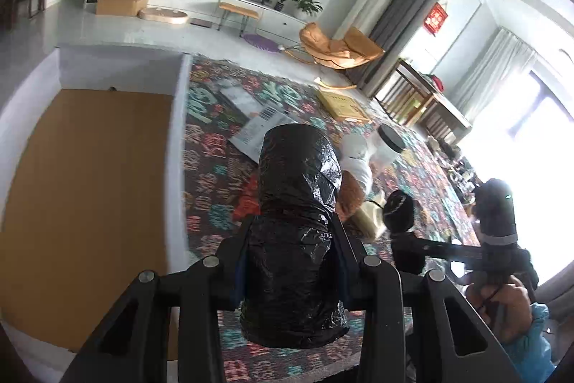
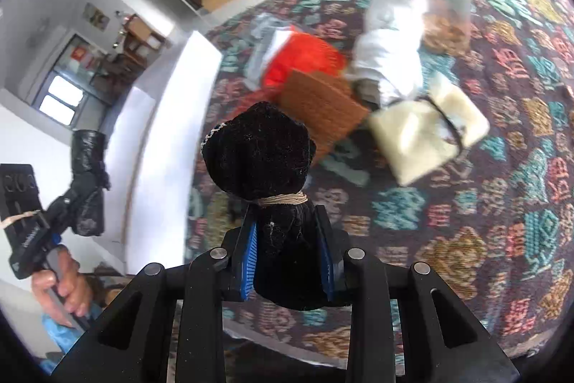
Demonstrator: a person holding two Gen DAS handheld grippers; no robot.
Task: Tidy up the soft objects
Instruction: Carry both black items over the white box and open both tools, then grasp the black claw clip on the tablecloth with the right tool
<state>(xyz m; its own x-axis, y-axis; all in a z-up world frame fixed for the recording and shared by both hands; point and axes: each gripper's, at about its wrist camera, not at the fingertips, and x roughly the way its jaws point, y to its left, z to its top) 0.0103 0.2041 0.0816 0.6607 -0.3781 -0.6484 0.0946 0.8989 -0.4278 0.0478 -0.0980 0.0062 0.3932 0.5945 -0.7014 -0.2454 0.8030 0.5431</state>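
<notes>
Left gripper [image 1: 292, 257] clenched on upright black plastic roll [image 1: 297, 196]; right gripper [image 2: 288, 253] grasping black cloth bundle [image 2: 262, 149]. Remaining pile [image 2: 376, 78] lies ahead, nearer right.

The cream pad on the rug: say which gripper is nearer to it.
Right. The right gripper, shut on a black pouch, hangs just short of the cream pad. The left gripper, shut on a black plastic roll, is farther off, toward the rug's edge.
</notes>
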